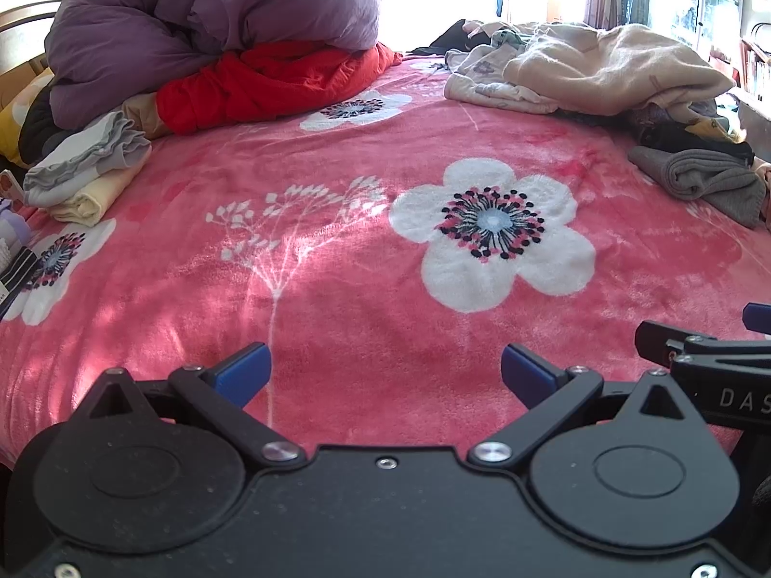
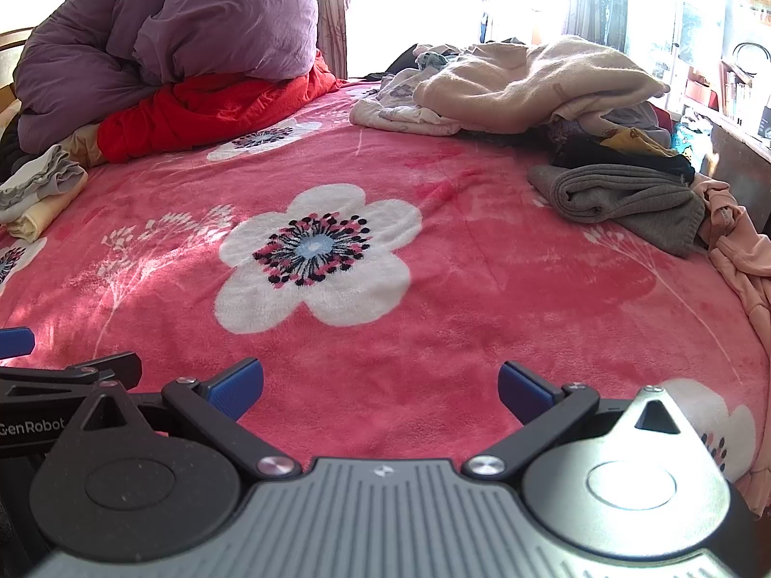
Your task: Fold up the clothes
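Note:
My left gripper [image 1: 385, 373] hovers open over the pink flowered blanket [image 1: 337, 260], nothing between its blue pads. My right gripper [image 2: 380, 387] is open too, low over the same blanket [image 2: 458, 265], and part of it shows at the right edge of the left wrist view. A heap of unfolded clothes lies at the far right: a beige fleece [image 2: 530, 82], a grey knit garment [image 2: 621, 202] and a pink garment [image 2: 742, 260] at the bed's edge. Folded grey and cream clothes [image 1: 86, 168] are stacked at the left.
A purple duvet [image 1: 192, 29] sits bunched on a red quilt [image 1: 270, 82] at the back left. A bright window is behind the bed. Shelves and furniture [image 2: 723, 96] stand along the right side. Small items [image 1: 14, 250] lie at the left edge.

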Demonstrator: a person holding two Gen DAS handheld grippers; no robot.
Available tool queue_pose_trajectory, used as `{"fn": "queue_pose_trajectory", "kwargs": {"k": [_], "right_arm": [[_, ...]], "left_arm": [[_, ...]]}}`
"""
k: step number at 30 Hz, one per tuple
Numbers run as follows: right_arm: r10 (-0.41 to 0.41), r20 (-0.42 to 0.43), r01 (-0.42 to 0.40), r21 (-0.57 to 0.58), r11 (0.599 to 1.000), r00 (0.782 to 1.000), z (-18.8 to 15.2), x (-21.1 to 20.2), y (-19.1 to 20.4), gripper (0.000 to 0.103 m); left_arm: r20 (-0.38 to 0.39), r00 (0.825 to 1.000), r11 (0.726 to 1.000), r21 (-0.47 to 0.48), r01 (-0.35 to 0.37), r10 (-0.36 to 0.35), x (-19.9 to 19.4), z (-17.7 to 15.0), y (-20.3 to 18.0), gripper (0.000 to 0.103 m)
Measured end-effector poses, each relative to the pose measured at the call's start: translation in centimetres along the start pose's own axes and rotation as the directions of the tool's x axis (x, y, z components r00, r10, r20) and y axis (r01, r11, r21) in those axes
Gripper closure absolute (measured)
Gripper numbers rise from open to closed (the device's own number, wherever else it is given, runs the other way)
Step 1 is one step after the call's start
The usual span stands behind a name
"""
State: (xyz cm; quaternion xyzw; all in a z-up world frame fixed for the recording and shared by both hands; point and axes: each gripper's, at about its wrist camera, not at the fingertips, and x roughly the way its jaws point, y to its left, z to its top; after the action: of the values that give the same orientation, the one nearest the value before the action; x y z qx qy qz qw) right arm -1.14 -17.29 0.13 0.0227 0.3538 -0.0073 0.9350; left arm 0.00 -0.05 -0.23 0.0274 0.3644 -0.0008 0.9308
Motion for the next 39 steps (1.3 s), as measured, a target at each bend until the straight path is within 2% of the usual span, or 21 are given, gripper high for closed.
{"fn": "queue_pose_trajectory", "kwargs": {"k": [18, 28, 34, 39], "right_arm": [[0.01, 0.002, -0.01, 0.004, 1.0, 1.0, 0.0, 0.0, 0.0, 0.0], [0.029, 0.035, -0.029, 0.005, 1.0, 0.999, 0.1, -0.8, -0.2, 0.0], [0.018, 0.087, -0.023, 0.058, 0.998, 0.996, 0.6, -1.4, -2.3, 0.0], [-0.037, 0.107, 0.024, 0.117, 0.993, 0.994, 0.9, -1.3, -5.2, 0.0]], "left_arm": [[0.008, 1.0, 1.0, -0.002, -0.007, 0.007, -0.1, 0.3, 0.1, 0.0], [0.024, 1.0, 1.0, 0.01, -0.011, 0.011, -0.7, 0.9, -0.4, 0.0], [0.052, 0.997, 0.998, 0.034, 0.062, -0.063, -0.9, 2.3, -1.6, 0.0], [0.105, 0.981, 0.985, 0.073, 0.156, -0.163, -1.0, 4.3, -3.3, 0.0]]}}
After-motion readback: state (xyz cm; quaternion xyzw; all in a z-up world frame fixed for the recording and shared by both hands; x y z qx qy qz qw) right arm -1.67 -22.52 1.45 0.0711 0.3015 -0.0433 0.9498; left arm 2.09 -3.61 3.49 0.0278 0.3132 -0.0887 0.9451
